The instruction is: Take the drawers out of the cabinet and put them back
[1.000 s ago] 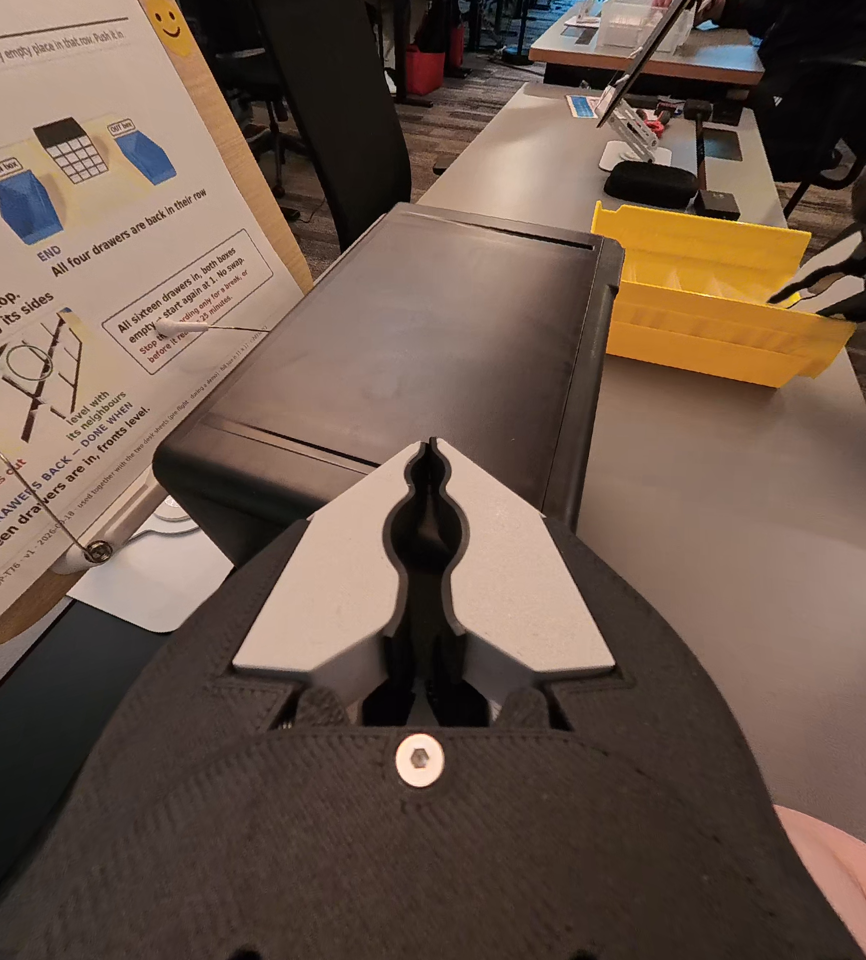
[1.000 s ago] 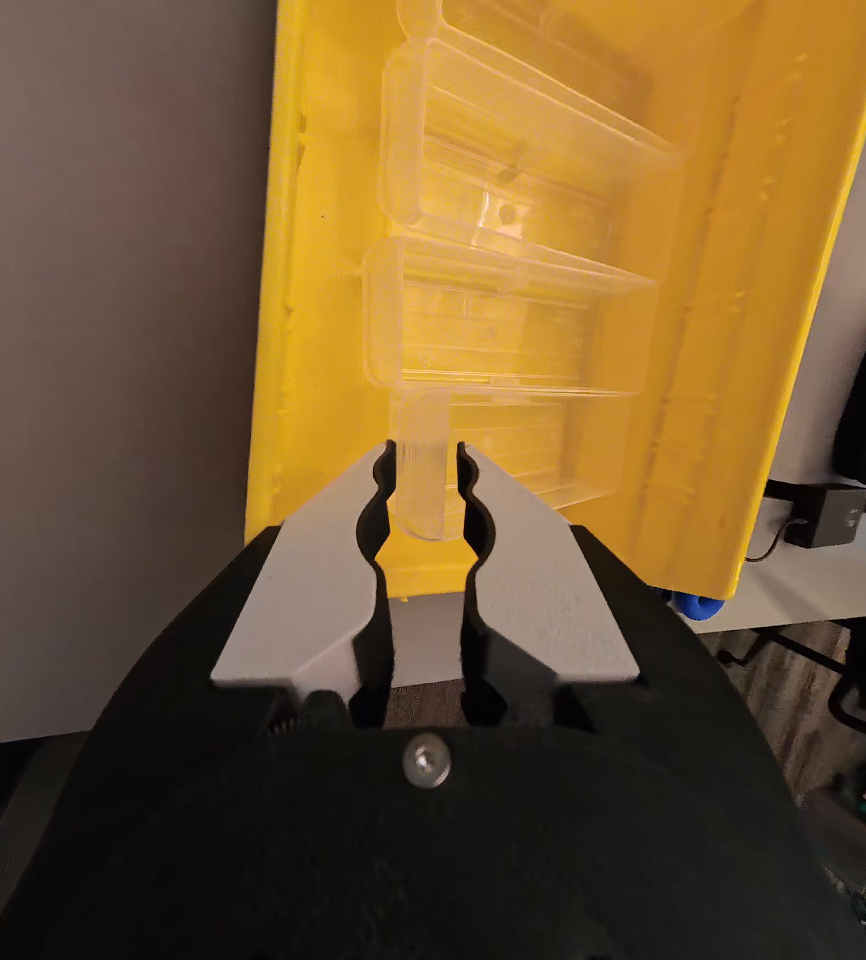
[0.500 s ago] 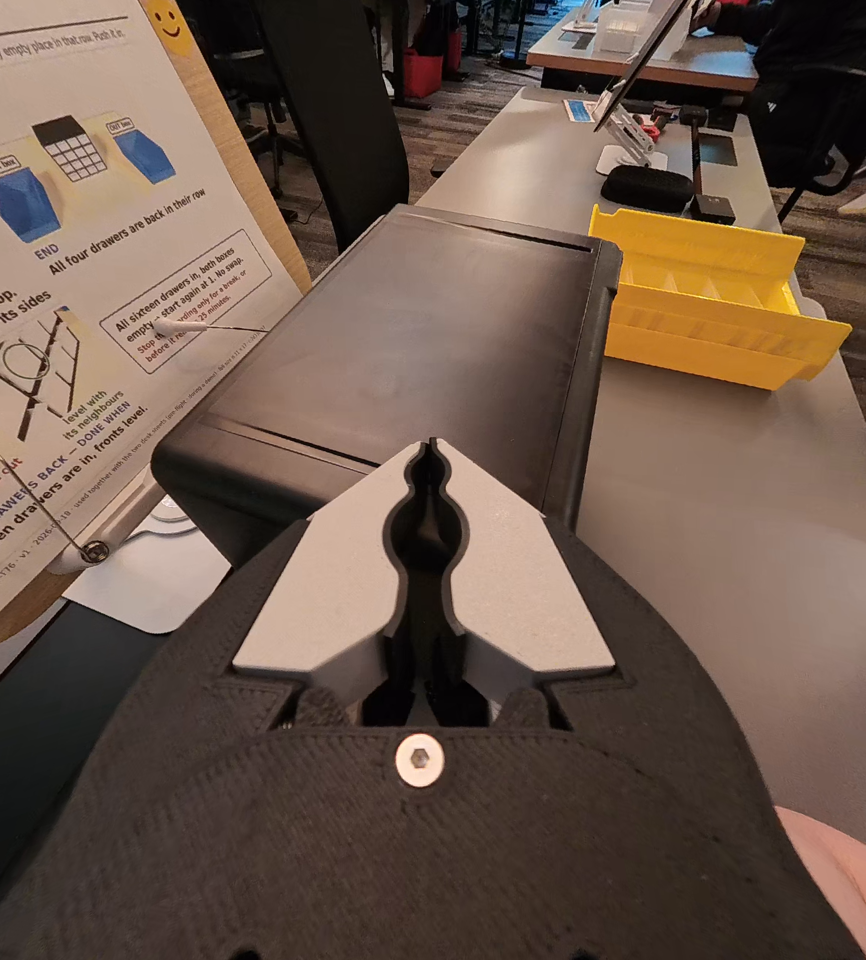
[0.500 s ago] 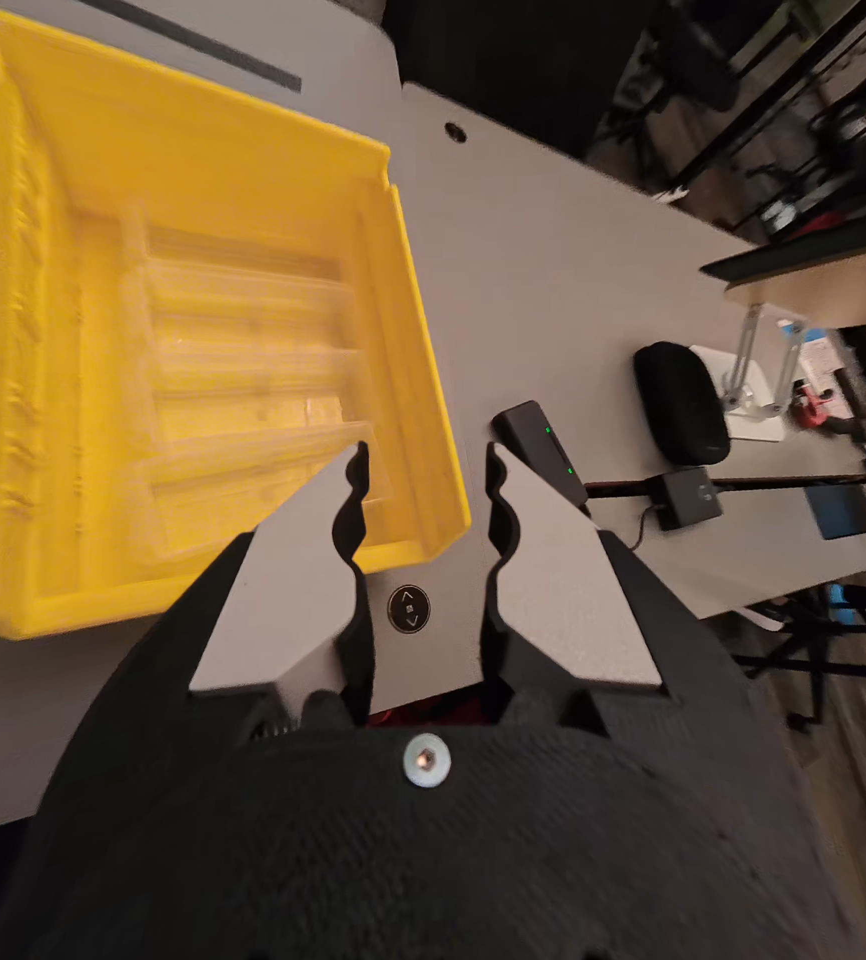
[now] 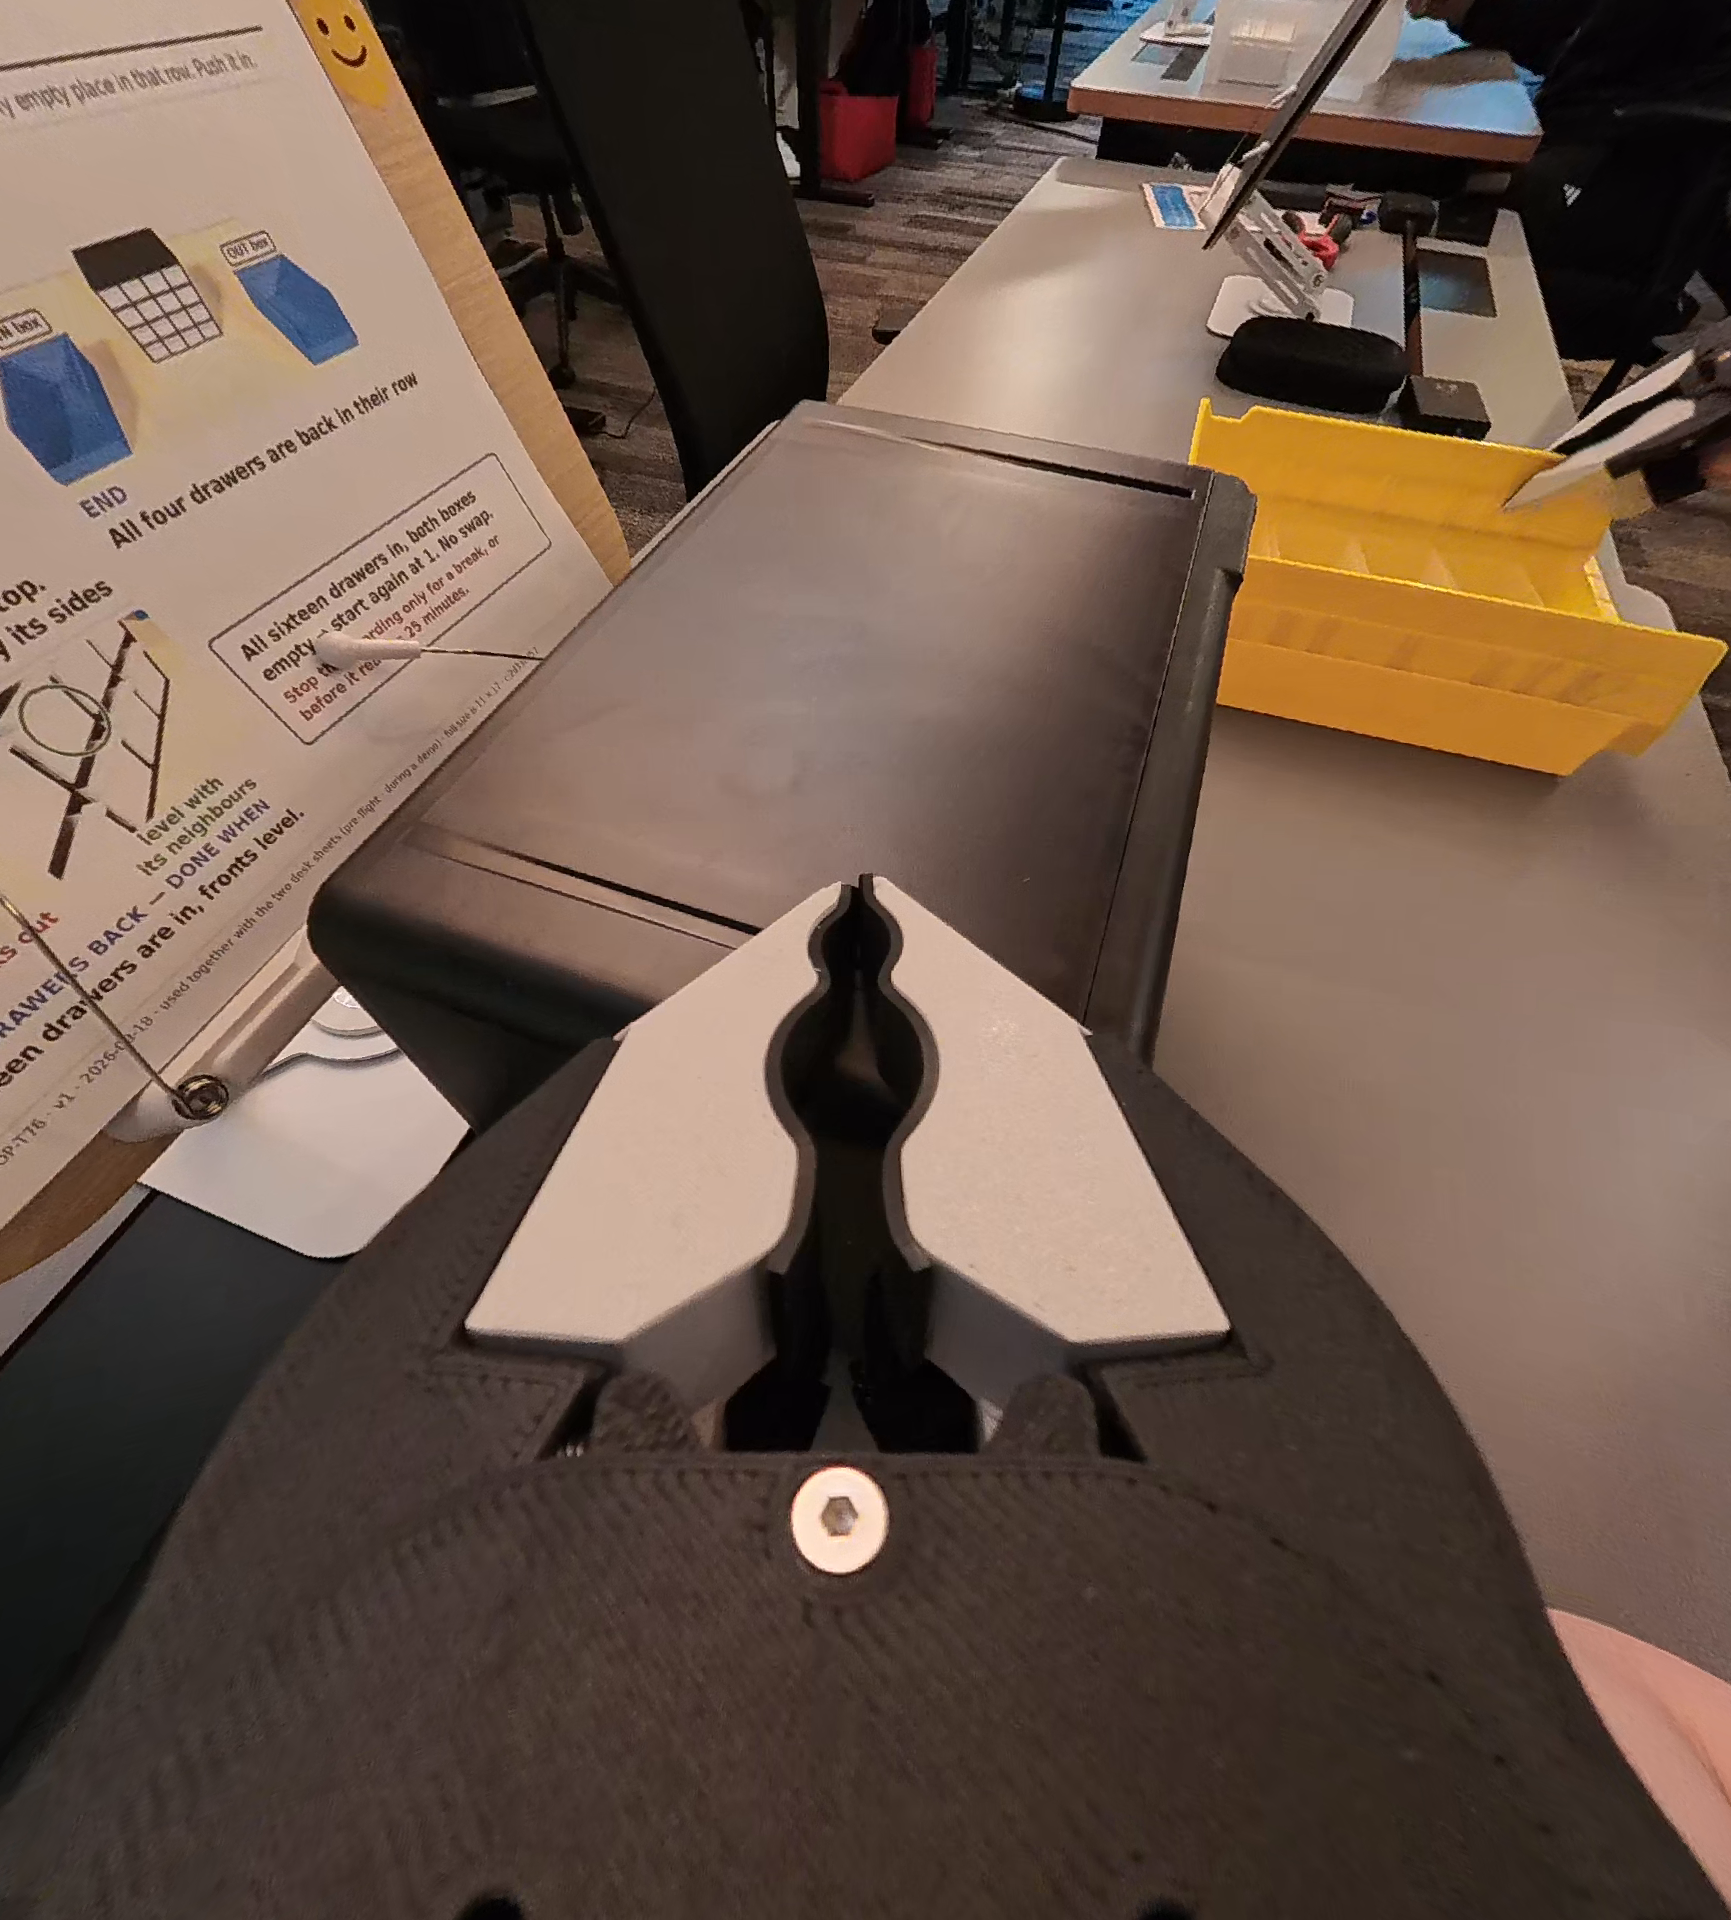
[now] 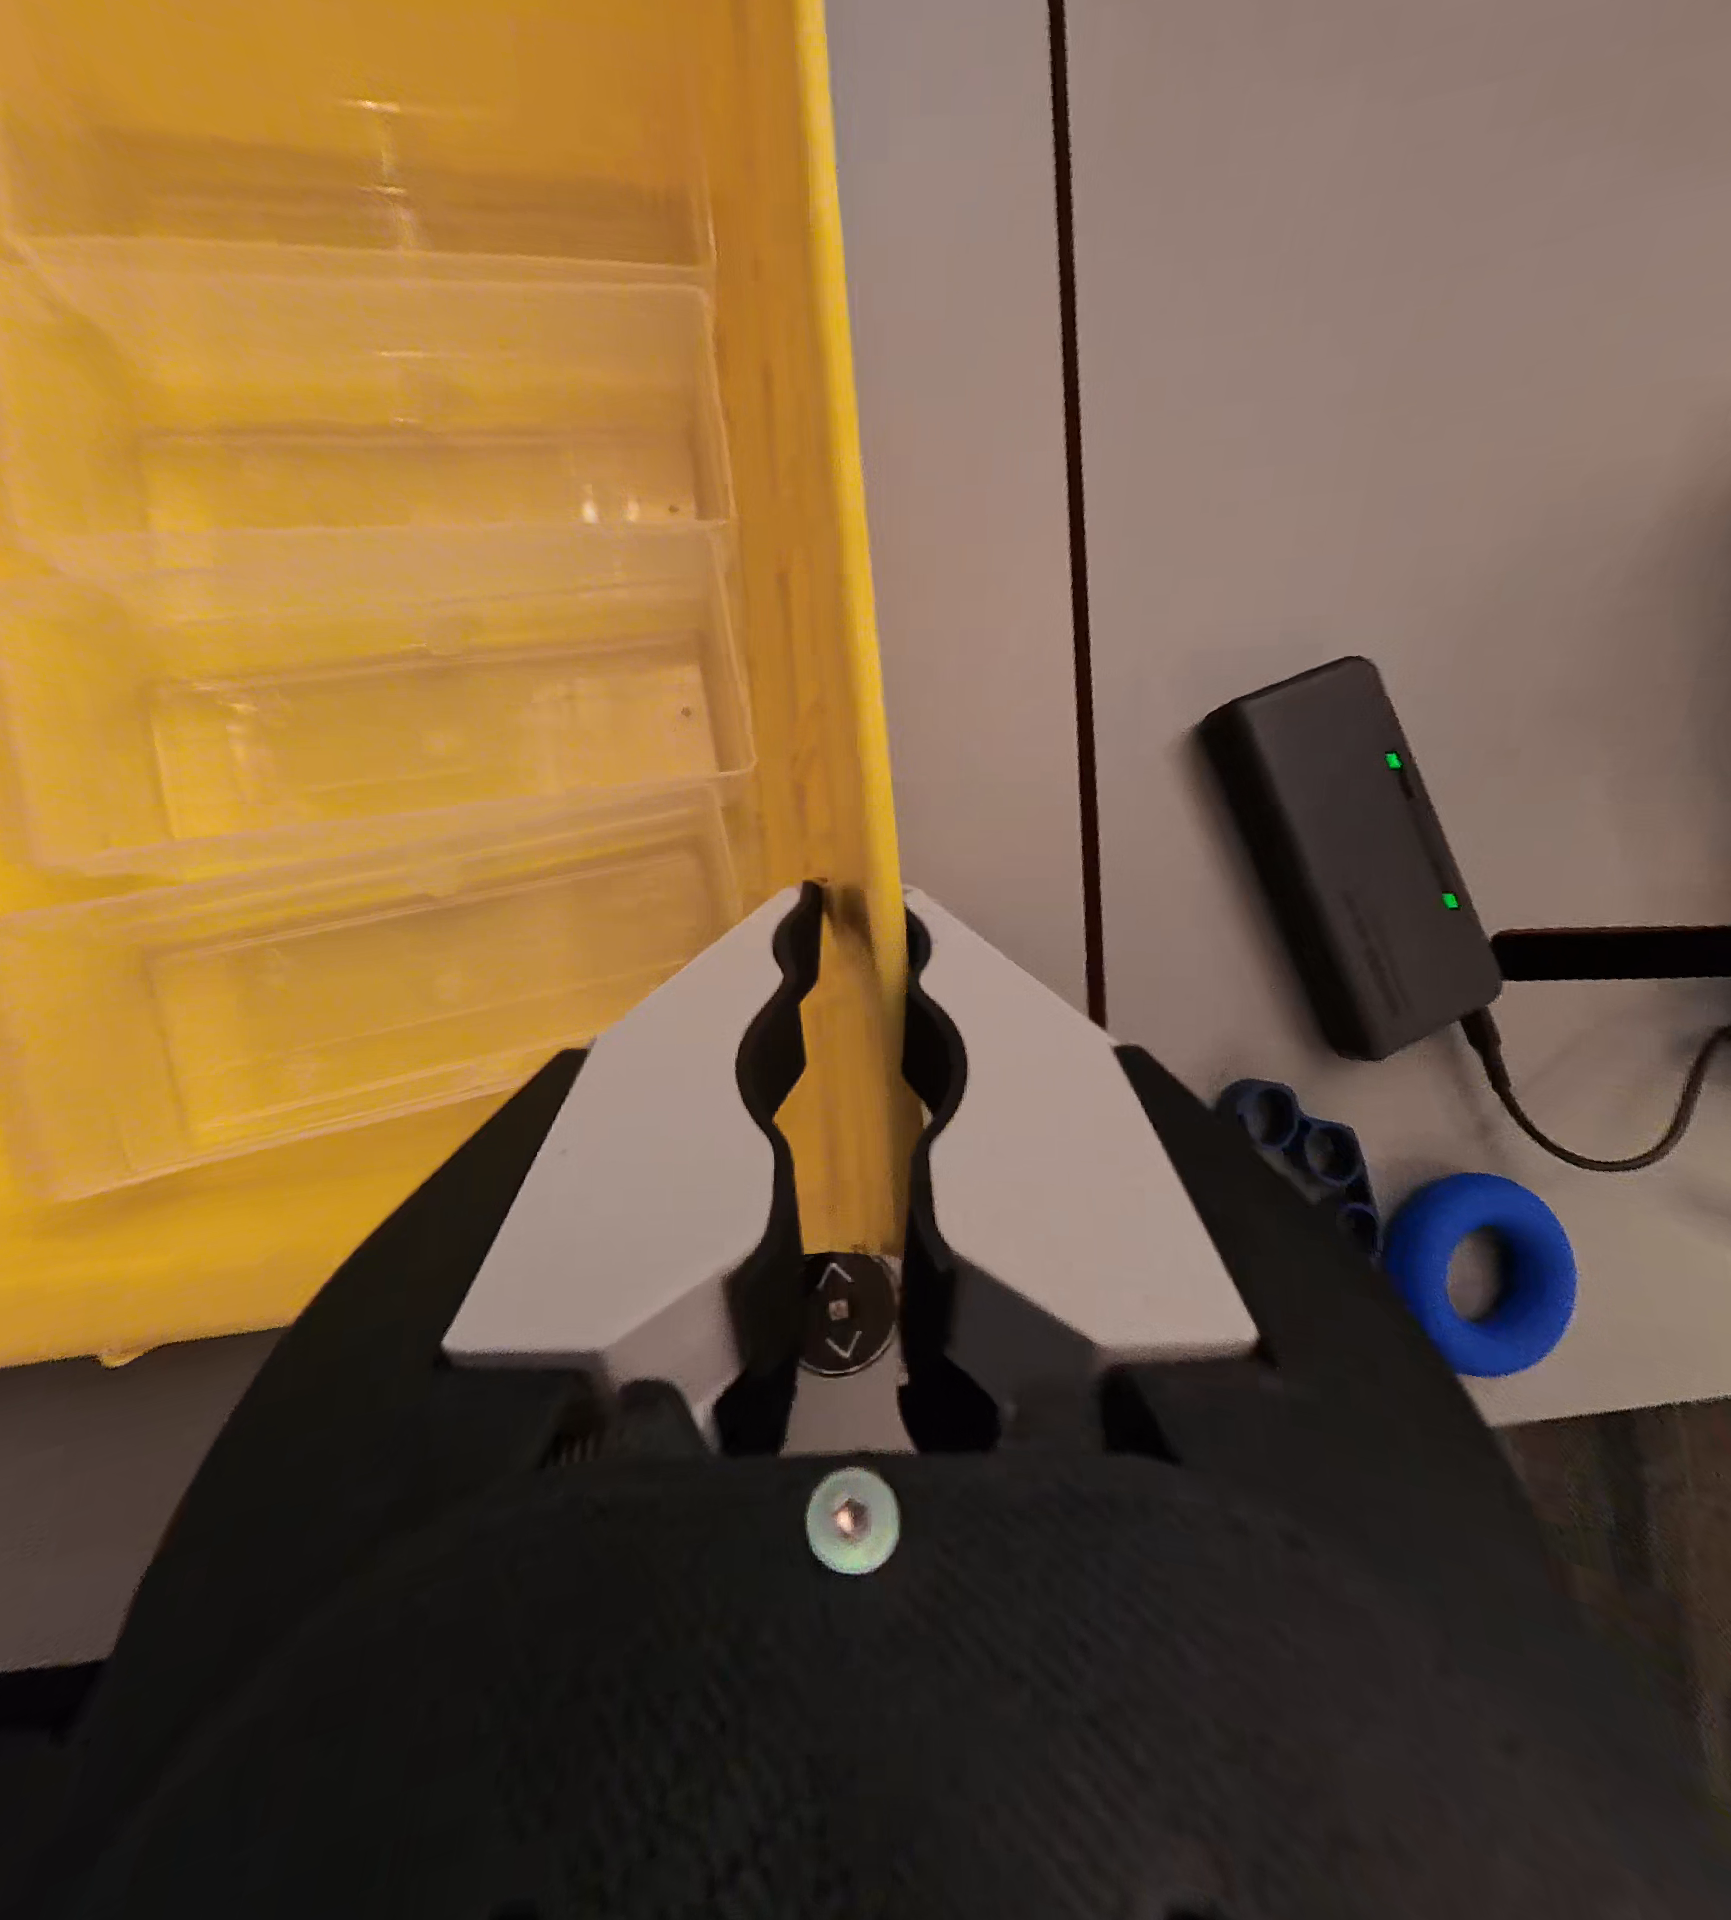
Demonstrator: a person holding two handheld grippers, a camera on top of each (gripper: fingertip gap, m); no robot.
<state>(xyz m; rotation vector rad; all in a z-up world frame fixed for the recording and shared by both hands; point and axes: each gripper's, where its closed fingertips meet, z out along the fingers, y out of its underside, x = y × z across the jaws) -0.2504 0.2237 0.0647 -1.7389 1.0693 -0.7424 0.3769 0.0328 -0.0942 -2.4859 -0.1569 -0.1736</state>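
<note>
The black cabinet (image 5: 819, 675) lies on the grey table, its top face toward me; its drawer fronts are hidden. My left gripper (image 5: 862, 883) is shut and empty, just above the cabinet's near end. A yellow bin (image 5: 1412, 675) stands to the cabinet's right. In the right wrist view it holds three clear plastic drawers (image 6: 373, 675) side by side. My right gripper (image 6: 861, 894) straddles the bin's right wall (image 6: 819, 520), its jaws closed on the wall. It also shows in the left wrist view (image 5: 1557, 468) at the bin's far corner.
An instruction board (image 5: 165, 520) leans left of the cabinet. Right of the bin lie a black power bank (image 6: 1349, 852) with a cable, a blue ring (image 6: 1479, 1273) and a small blue part. A black case (image 5: 1308, 353) and a tablet stand (image 5: 1276, 260) sit farther back. The table's right edge is close. The tips of one gripper are about 70 cm away from the tips of the other. Between my right fingertips and the black power bank (image 6: 1349, 852) there is roughly 20 cm.
My right gripper let go of a clear drawer's tab, swung away open, then came back and closed on the yellow bin's right wall. My left gripper has stayed still and shut.
</note>
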